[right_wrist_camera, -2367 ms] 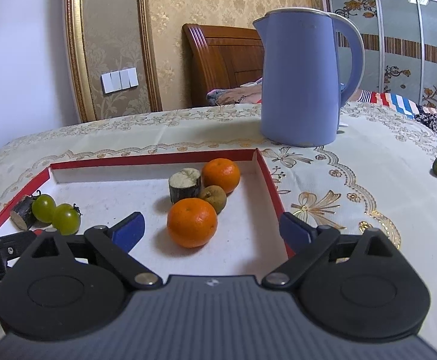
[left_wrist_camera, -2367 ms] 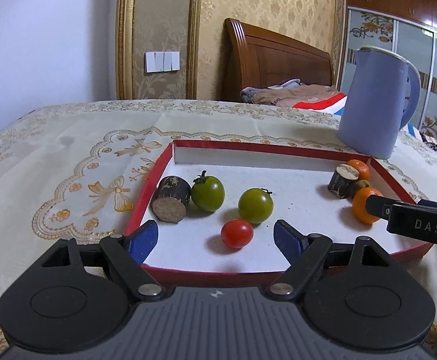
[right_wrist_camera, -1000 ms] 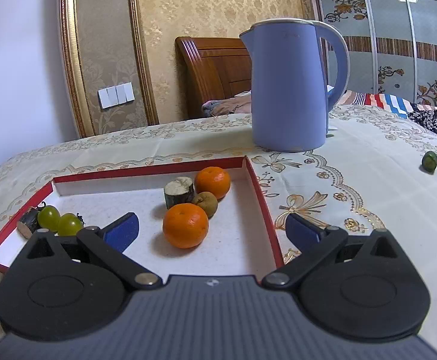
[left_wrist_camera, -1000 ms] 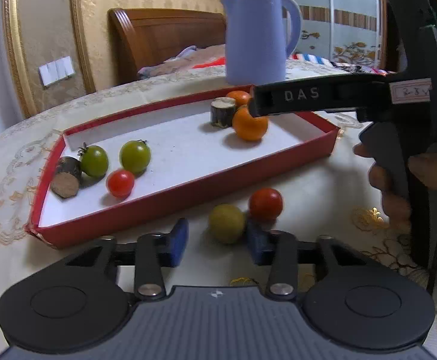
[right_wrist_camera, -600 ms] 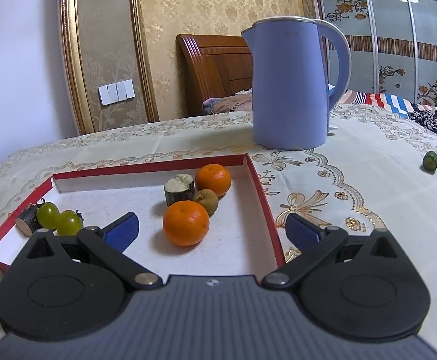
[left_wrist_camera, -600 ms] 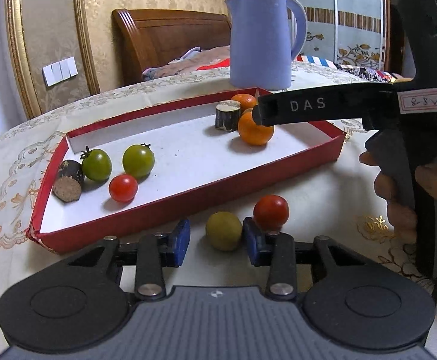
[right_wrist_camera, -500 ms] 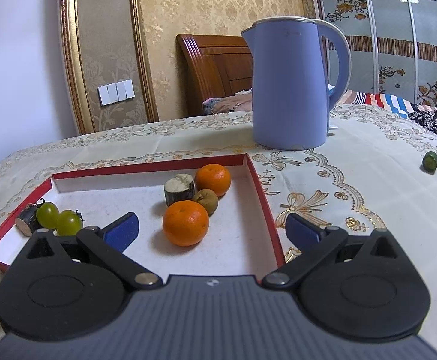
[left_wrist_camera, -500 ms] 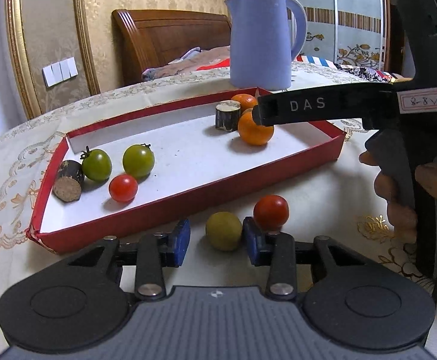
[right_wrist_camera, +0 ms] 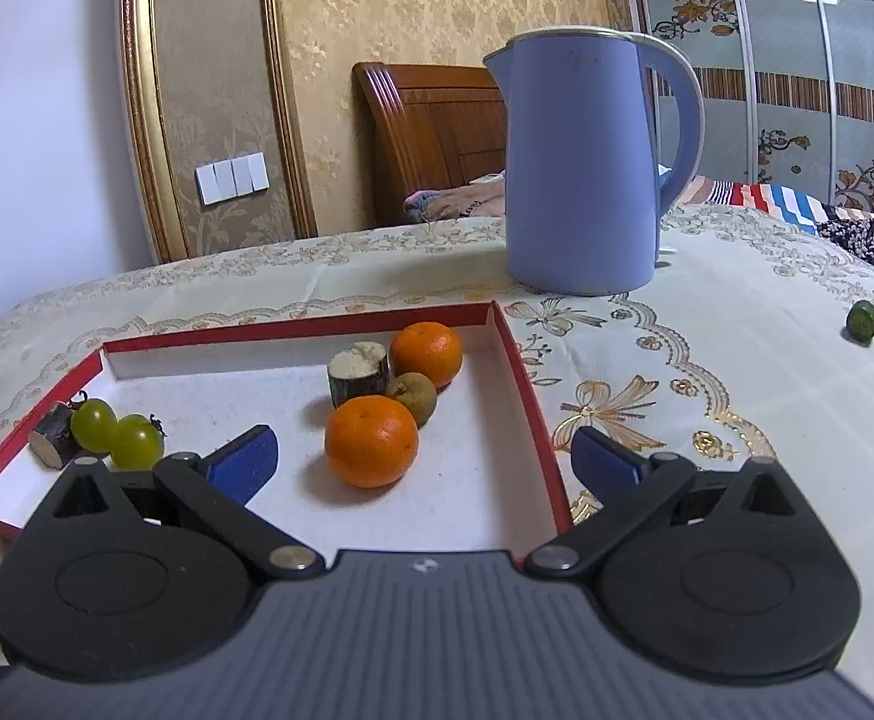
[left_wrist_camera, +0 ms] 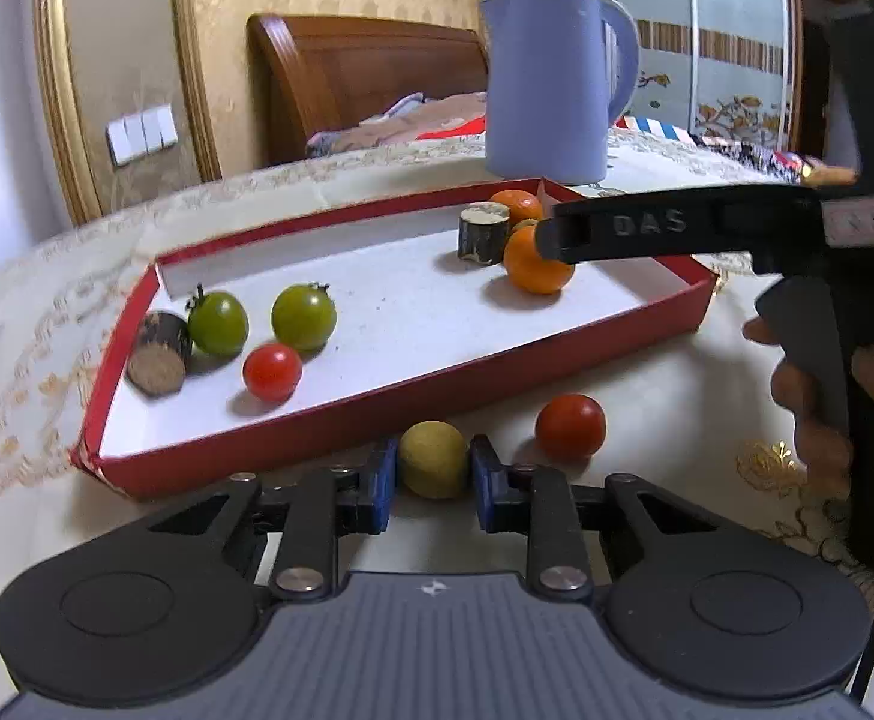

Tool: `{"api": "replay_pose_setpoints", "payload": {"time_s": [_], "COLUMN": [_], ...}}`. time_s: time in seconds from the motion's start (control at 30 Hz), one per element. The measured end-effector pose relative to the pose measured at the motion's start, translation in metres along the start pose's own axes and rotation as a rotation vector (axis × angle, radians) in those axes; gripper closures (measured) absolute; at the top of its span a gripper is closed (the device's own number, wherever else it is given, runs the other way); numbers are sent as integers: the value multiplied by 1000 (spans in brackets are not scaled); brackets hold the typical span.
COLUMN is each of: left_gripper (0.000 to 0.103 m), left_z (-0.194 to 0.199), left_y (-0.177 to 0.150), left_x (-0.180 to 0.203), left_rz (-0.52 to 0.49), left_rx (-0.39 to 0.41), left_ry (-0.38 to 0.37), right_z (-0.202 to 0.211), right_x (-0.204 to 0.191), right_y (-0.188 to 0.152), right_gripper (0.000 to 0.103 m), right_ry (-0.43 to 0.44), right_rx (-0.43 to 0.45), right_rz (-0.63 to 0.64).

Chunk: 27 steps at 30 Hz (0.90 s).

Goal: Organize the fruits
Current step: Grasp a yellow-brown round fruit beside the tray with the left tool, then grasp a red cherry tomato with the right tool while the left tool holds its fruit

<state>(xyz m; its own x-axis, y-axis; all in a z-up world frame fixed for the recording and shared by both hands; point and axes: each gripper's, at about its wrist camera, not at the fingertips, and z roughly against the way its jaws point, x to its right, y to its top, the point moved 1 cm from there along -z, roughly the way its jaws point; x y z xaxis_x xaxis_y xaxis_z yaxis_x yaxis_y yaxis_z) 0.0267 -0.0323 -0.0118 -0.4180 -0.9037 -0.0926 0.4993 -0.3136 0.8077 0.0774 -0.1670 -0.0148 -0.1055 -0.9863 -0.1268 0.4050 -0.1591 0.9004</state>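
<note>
Bedroom setting with gold damask wallpaper and a carved wooden headboard (right_wrist_camera: 431, 138) at the back, and up front a table under a cream embroidered tablecloth (right_wrist_camera: 676, 360). On it sits a shallow red-walled cardboard tray with a white floor (left_wrist_camera: 413, 402), which looks like where the fruit is meant to end up.

Left gripper (left_wrist_camera: 431, 471) has its blue pads pinched onto a small matte yellow-green round fruit (left_wrist_camera: 434, 459), sitting on the cloth just outside the tray's near wall. Gripping it across the middle makes sense, since a smooth ball would squirt out of an off-centre pinch. A glossy red cherry tomato (left_wrist_camera: 570, 426) waits just beside it, also outside the tray.

Right gripper (right_wrist_camera: 422, 462) is spread wide with nothing between its pads, hovering over the tray's near right part, probably just parked out of the way.

Inside the tray things seem sorted by kind: two shiny green tomatoes (left_wrist_camera: 260, 321), a red tomato (left_wrist_camera: 272, 371) and a rough dark stubby log piece (left_wrist_camera: 158, 354) at the left end; two dimpled oranges (right_wrist_camera: 372, 441), a fuzzy brown kiwi-like fruit (right_wrist_camera: 414, 397) (hard to be sure) and a pale-topped log piece (right_wrist_camera: 359, 373) at the right end. A smooth lavender plastic kettle (right_wrist_camera: 586, 162) stands behind the tray, and one small green fruit (right_wrist_camera: 862, 320) sits near the table's right edge.
</note>
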Motion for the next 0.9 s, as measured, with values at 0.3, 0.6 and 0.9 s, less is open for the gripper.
{"api": "replay_pose_setpoints", "payload": {"time_s": [0.3,0.6,0.9], "left_gripper": [78,78,78], "left_z": [2,5,6], "left_y": [0,-8,-9], "left_x": [-12,-37,-41], "left_rz": [45,192,213], "left_rx": [7,-12,-12], "left_ry": [46,96,137], "right_z": [0,6,55], "right_x": [0,-2,3], "right_y": [0,-2,-29], "right_gripper": [0,0,0], "right_ry": [2,-4,73], "right_rx": [5,17,-17], "right_rz": [-5,20,61]}}
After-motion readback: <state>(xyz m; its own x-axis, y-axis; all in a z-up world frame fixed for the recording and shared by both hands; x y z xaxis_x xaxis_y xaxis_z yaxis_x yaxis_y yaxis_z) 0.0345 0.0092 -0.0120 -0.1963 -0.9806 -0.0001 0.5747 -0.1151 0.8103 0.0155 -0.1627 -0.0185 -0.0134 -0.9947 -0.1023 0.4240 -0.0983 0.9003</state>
